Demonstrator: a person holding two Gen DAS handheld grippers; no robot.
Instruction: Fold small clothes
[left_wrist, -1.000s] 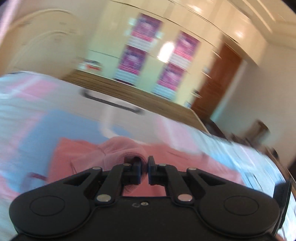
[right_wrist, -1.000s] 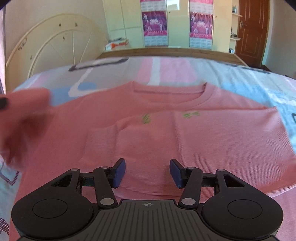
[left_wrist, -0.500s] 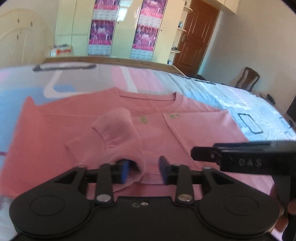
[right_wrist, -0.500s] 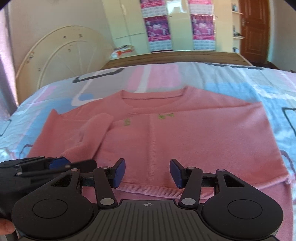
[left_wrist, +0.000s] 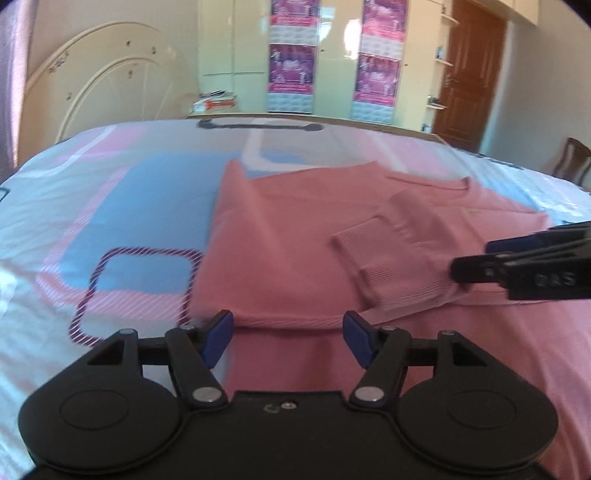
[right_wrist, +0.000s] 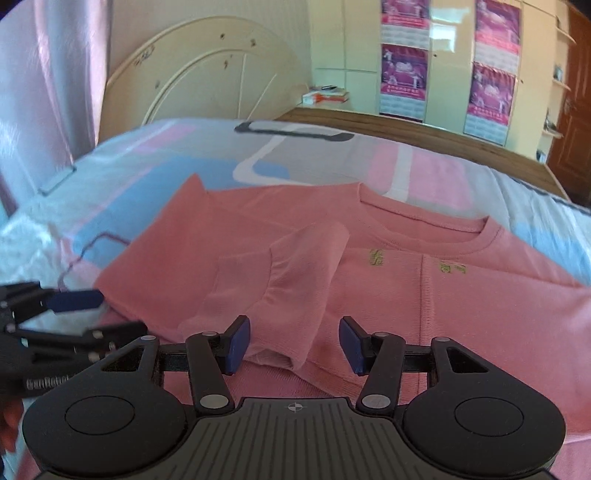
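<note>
A pink long-sleeved sweater (right_wrist: 461, 295) lies flat on the bed, neck away from me; it also shows in the left wrist view (left_wrist: 277, 258). Its left sleeve (right_wrist: 291, 280) is folded in across the chest, cuff (left_wrist: 373, 266) toward the hem. My left gripper (left_wrist: 287, 334) is open and empty at the sweater's lower left hem; it also shows at the left edge of the right wrist view (right_wrist: 79, 314). My right gripper (right_wrist: 291, 345) is open and empty just over the folded sleeve's cuff end; its fingers (left_wrist: 517, 258) reach in from the right in the left wrist view.
The bedsheet (left_wrist: 129, 206) has pink, blue and white patches. A cream headboard (right_wrist: 207, 81) stands at the far left, a wooden bed frame (right_wrist: 406, 125) behind. Wardrobes with posters (right_wrist: 402, 77) line the back wall; a brown door (left_wrist: 469, 74) and a chair (left_wrist: 570, 158) are at right.
My left gripper carried the sleeve over the chest, opened and let it go, then drew back left to the hem. My right gripper moved left toward the folded sleeve.
</note>
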